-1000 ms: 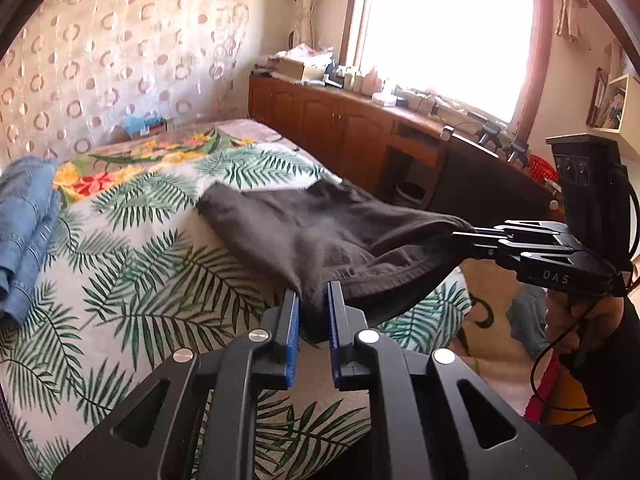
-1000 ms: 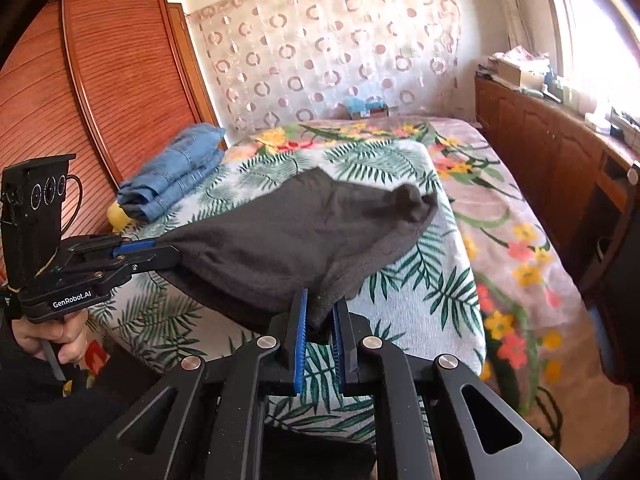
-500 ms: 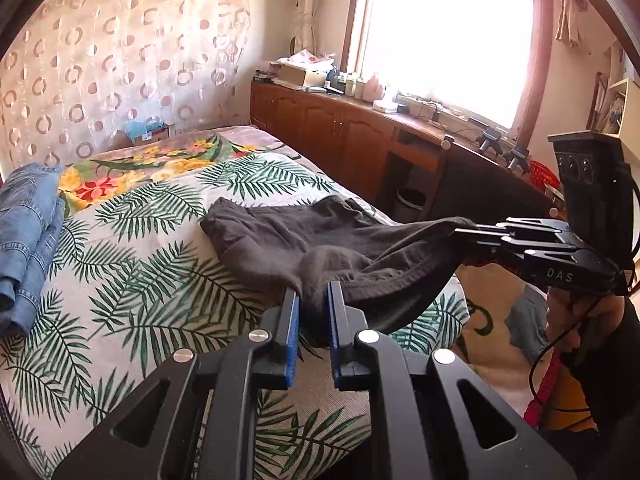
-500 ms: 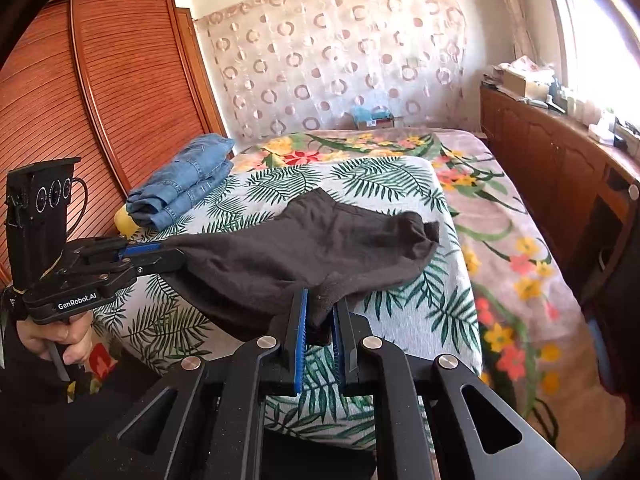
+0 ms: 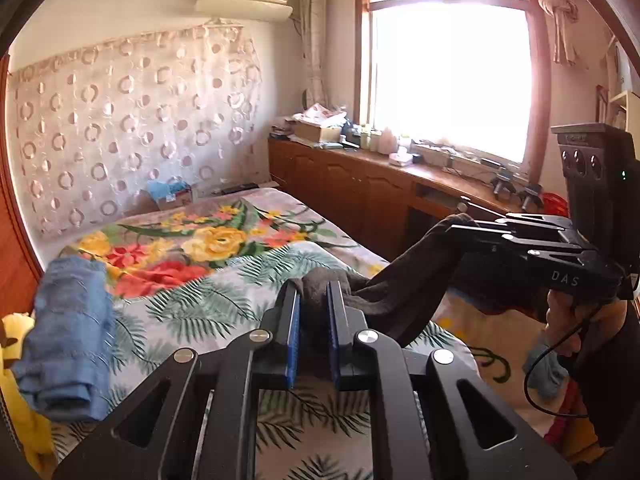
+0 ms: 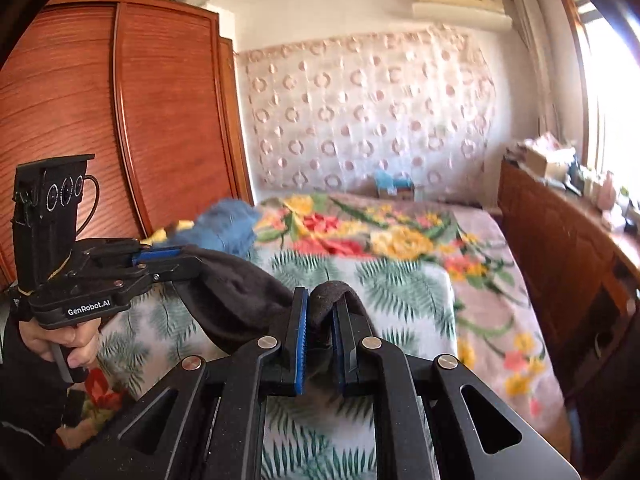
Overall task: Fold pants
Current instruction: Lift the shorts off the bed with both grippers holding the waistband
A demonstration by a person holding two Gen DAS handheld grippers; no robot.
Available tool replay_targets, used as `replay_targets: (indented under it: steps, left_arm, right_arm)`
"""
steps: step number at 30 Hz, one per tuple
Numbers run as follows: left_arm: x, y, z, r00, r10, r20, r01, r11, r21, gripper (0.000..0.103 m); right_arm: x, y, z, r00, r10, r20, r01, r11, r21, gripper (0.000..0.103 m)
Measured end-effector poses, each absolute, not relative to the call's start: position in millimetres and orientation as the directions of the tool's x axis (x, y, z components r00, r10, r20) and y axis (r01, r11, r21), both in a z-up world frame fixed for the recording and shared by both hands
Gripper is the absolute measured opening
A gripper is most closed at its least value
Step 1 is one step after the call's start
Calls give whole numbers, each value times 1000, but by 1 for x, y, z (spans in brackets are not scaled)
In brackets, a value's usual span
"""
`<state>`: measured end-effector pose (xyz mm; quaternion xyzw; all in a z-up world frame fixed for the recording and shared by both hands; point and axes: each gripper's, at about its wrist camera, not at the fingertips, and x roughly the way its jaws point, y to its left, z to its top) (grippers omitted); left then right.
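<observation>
The dark grey pants [image 5: 400, 296] hang in the air above the bed, stretched between my two grippers. In the left wrist view my left gripper [image 5: 313, 294] is shut on a bunched edge of the cloth. My right gripper [image 5: 464, 227] pinches the other end at the right, held by a hand. Seen from the right wrist, the right gripper [image 6: 320, 300] is shut on a fold of the pants [image 6: 240, 292], and the left gripper [image 6: 188, 258] grips them at the left. The lower part of the cloth is hidden behind the fingers.
The bed [image 5: 192, 304] carries a palm-leaf sheet and a flowered blanket. Folded blue jeans [image 5: 68, 340] lie at its left edge beside something yellow [image 5: 16, 332]. A wooden cabinet [image 5: 360, 192] runs under the window, and a wardrobe [image 6: 120, 120] stands at the left.
Both grippers have risen together with the pants. The cloth, which lay partly on the bed, now hangs clear of it. More wall and ceiling show.
</observation>
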<state>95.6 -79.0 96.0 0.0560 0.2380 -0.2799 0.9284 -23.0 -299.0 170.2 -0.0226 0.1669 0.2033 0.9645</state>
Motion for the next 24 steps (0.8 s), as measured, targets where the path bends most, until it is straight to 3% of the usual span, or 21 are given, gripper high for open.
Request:
replay_targets:
  steps: [9, 15, 19, 24]
  left_arm:
    - [192, -42, 110, 773, -375, -512, 428, 904, -15, 13]
    - [220, -18, 136, 820, -318, -476, 355, 935, -14, 13]
    - [202, -6, 124, 823, -302, -480, 338, 941, -12, 13]
    - [172, -2, 62, 778, -296, -554, 346, 938, -17, 13]
  right_arm:
    - [86, -266, 203, 842, 391, -371, -425, 905, -12, 10]
    - [127, -243, 224, 857, 396, -330, -424, 905, -15, 10]
    - [122, -235, 198, 841, 420, -342, -454, 891, -22, 10]
    - [119, -233, 135, 779, 442, -444, -487, 873, 13, 10]
